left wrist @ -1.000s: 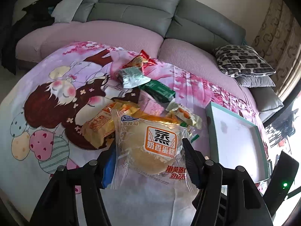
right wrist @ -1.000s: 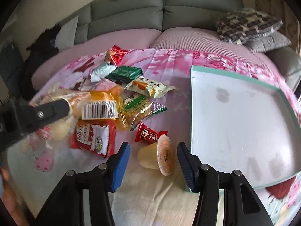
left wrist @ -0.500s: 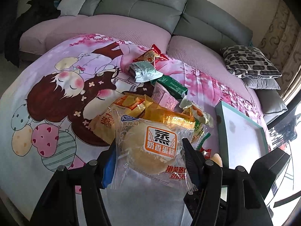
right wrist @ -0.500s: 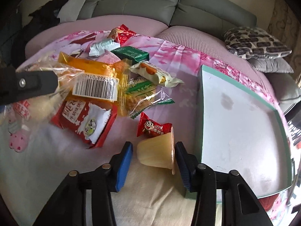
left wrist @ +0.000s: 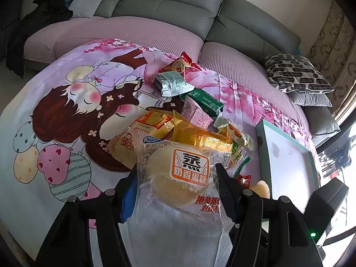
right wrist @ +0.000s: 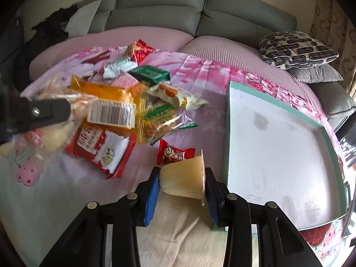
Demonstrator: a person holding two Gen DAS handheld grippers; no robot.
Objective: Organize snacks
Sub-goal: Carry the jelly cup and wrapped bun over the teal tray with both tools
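Note:
My left gripper (left wrist: 175, 184) is shut on a clear bag with a round yellow steamed cake (left wrist: 178, 178) and holds it above the cloth. It also shows at the left of the right wrist view (right wrist: 44, 113), bag (right wrist: 55, 131) hanging. My right gripper (right wrist: 181, 180) is shut on a pale jelly cup (right wrist: 182, 180) lying on its side, just left of the white tray (right wrist: 278, 142) with a teal rim. A pile of snack packets (right wrist: 138, 102) lies on the cartoon cloth (left wrist: 66, 115).
A small red candy (right wrist: 175, 153) lies just beyond the jelly cup, a red packet (right wrist: 102, 146) to its left. A green box (right wrist: 149, 74) and silver packet (right wrist: 119, 66) lie farther back. The grey sofa back (right wrist: 200, 6) and patterned cushions (right wrist: 298, 49) are behind.
My right gripper has closed in on the jelly cup and now pinches it. My left gripper has lifted and drawn back slightly with the cake bag.

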